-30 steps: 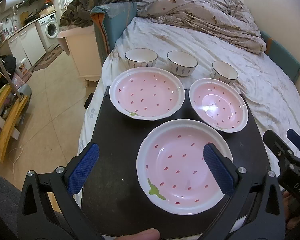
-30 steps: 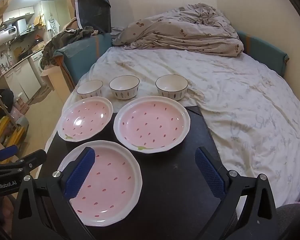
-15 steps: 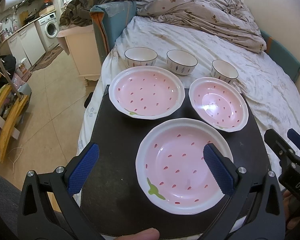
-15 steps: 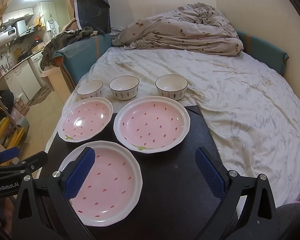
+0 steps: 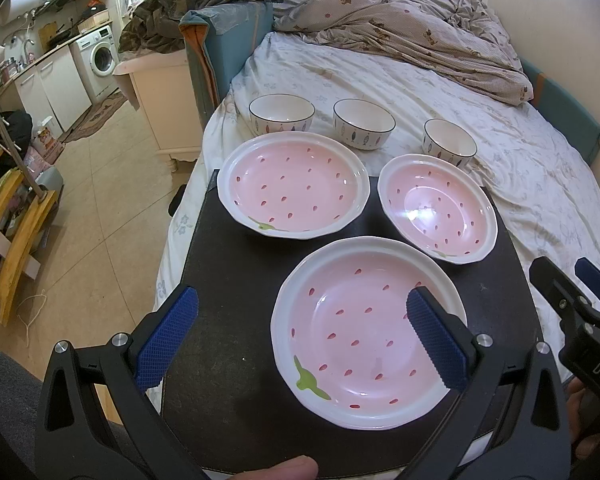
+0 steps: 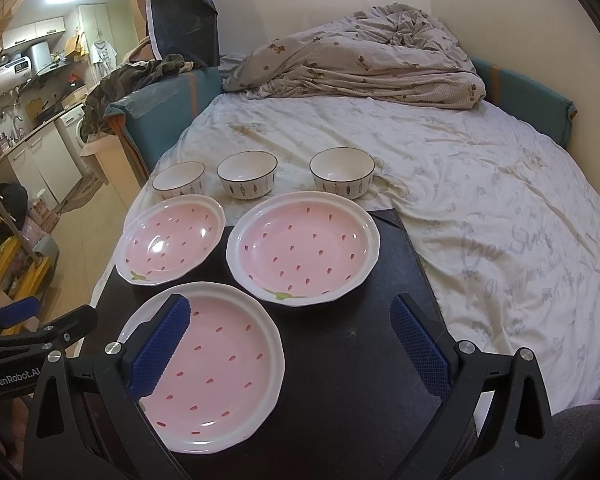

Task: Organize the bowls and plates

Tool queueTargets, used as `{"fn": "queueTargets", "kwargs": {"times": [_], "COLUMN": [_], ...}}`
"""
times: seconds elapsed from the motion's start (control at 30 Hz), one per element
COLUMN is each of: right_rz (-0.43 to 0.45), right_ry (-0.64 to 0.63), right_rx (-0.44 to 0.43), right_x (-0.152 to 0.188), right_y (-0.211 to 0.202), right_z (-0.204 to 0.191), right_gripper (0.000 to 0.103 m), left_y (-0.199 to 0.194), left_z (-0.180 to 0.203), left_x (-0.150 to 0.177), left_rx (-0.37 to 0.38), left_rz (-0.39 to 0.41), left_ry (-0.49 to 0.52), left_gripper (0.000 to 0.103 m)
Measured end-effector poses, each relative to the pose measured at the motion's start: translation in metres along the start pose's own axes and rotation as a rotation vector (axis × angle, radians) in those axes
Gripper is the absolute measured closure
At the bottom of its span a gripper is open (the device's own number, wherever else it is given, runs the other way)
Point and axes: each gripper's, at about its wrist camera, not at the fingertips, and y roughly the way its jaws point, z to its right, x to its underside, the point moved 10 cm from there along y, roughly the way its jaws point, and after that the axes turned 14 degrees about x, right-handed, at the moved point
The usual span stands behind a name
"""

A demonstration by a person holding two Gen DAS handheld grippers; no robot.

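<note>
Black mat (image 5: 228, 280) on bed: 3 pink plates (image 5: 364, 320), both tools wide apart.

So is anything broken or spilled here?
Nothing is broken or spilled. One odd thing: the three bowls sit on the bed sheet, not on the black board with the pink plates.

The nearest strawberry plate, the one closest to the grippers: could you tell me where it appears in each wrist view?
Left wrist view: the nearest strawberry plate sits lower centre-right, partly behind the left gripper's right finger.
Right wrist view: the same plate is lower left, behind the right gripper's left finger.
Shared landmark: the row of three bowls on the bed beyond the plates.
</note>
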Motion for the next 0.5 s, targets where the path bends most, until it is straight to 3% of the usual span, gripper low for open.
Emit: {"fn": "queueTargets", "kwargs": {"times": [0.5], "right_rz": [-0.001], "right_ry": [0.001], "right_rx": [0.0], "right_x": [0.0005], "right_y": [0.0006], "right_z": [0.0003], "right_gripper": [0.001], "left_y": [-0.0001], "left_z": [0.0], "left_x": [-0.0002], "left_rx": [0.0], "left_rz": [0.0], "left_ry": [0.0], "left_gripper": [0.0]}}
